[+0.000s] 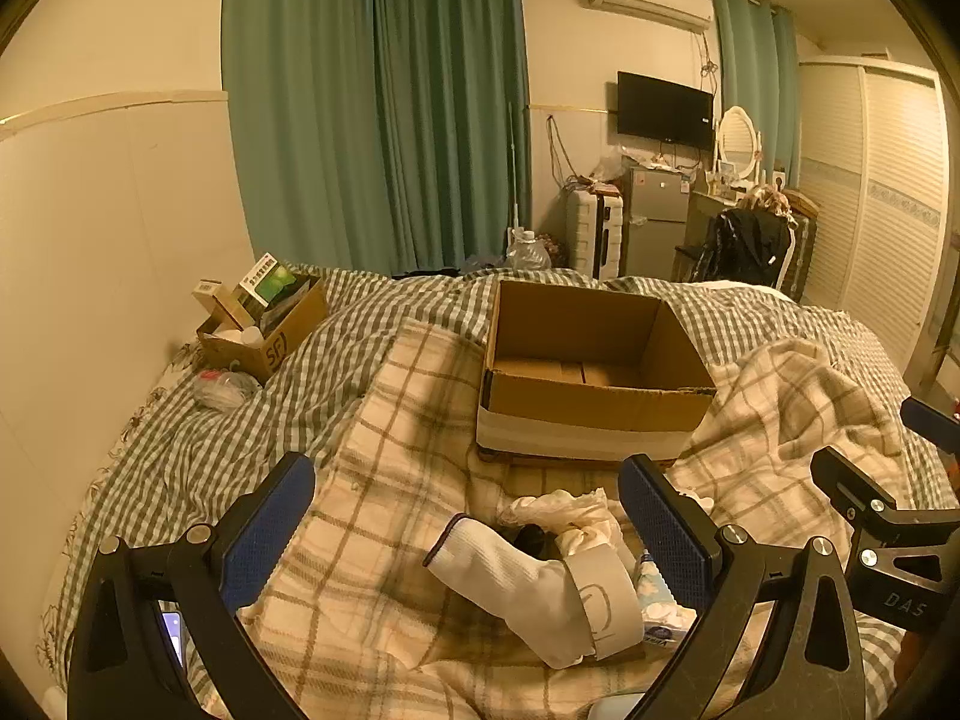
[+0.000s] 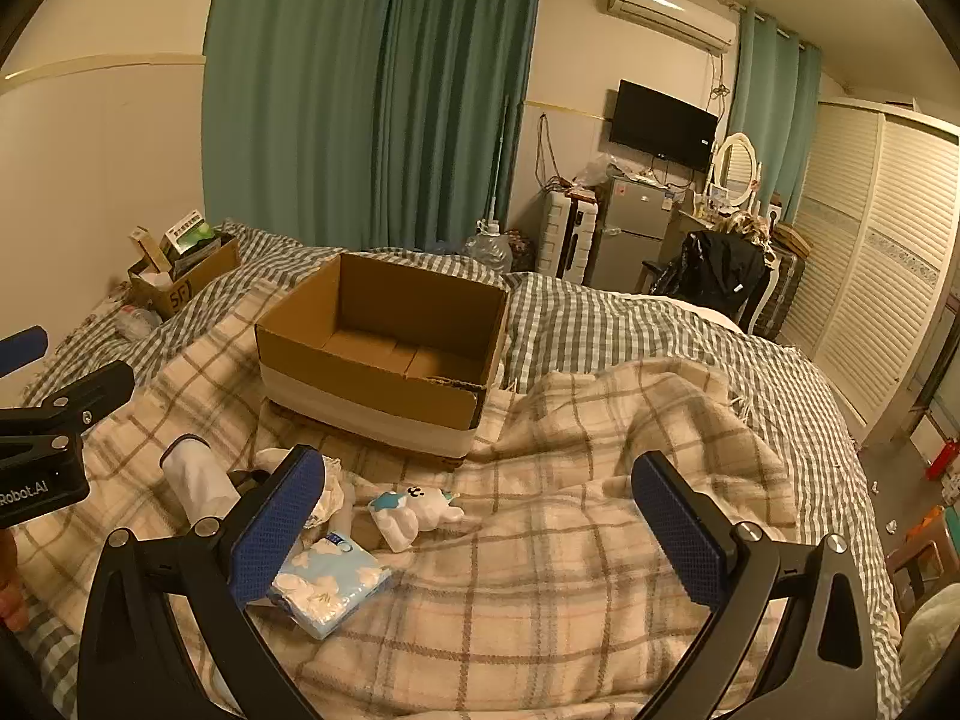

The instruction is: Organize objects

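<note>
Both the left gripper [image 1: 465,516] and right gripper [image 2: 477,510] gape wide, holding nothing. The sock [image 1: 516,585] lies between the left jaws, running near-to-far toward the empty box [image 1: 591,372], so the left is nearer

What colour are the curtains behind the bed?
The curtains are green, seen best in the right wrist view.

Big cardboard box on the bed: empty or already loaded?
Empty. Both wrist views look into the open big cardboard box and show only its bare floor; the white sock and tissue pack lie outside on the plaid blanket.
</note>
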A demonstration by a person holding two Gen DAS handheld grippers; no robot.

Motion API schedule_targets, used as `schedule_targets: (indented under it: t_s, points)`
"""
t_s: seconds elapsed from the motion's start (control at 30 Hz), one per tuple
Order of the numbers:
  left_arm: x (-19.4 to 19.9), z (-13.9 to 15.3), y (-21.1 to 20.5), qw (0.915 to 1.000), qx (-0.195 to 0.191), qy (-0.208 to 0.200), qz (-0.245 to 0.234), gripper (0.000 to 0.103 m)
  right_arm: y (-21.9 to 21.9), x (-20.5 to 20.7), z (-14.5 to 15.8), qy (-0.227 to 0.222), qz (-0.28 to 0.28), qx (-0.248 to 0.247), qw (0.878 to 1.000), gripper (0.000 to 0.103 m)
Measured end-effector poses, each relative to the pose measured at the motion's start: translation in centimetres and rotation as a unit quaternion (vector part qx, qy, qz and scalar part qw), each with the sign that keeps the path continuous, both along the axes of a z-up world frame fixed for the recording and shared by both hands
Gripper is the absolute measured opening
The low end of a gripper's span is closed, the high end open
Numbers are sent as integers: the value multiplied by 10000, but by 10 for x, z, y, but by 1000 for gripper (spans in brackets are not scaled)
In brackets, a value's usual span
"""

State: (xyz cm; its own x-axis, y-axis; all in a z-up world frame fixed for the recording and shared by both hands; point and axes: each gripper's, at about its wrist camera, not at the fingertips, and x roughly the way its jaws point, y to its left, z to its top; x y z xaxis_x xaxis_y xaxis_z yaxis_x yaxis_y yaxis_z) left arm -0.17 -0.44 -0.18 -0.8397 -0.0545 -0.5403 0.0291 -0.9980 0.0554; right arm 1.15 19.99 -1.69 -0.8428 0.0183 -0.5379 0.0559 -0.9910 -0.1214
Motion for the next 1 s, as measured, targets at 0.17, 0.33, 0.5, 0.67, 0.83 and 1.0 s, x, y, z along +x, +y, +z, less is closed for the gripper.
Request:
schedule_targets:
  t_s: [0.17,0.33,0.5,0.67,0.83,1.0]
  points:
    - [-1,-1,1,10000,-12,-28,10,103,0,-1,-1,-25,8,-23,10000,103]
    - [-1,-2,0,10000,-11,-26,5,103,-1,-1,-1,-29,16,-32,10000,103]
    - [-1,-2,1,10000,-12,-28,14,103,-1,-1,-1,-31,15,-34,10000,103]
    - [0,-2,1,10000,-9,-24,5,103,-1,-1,-1,-28,12,-30,10000,103]
    - [0,-3,0,10000,-11,-23,5,103,-1,0,-2,-38,16,-41,10000,103]
    - [0,-3,1,10000,-14,-26,9,103,-1,0,-2,-43,20,-48,10000,103]
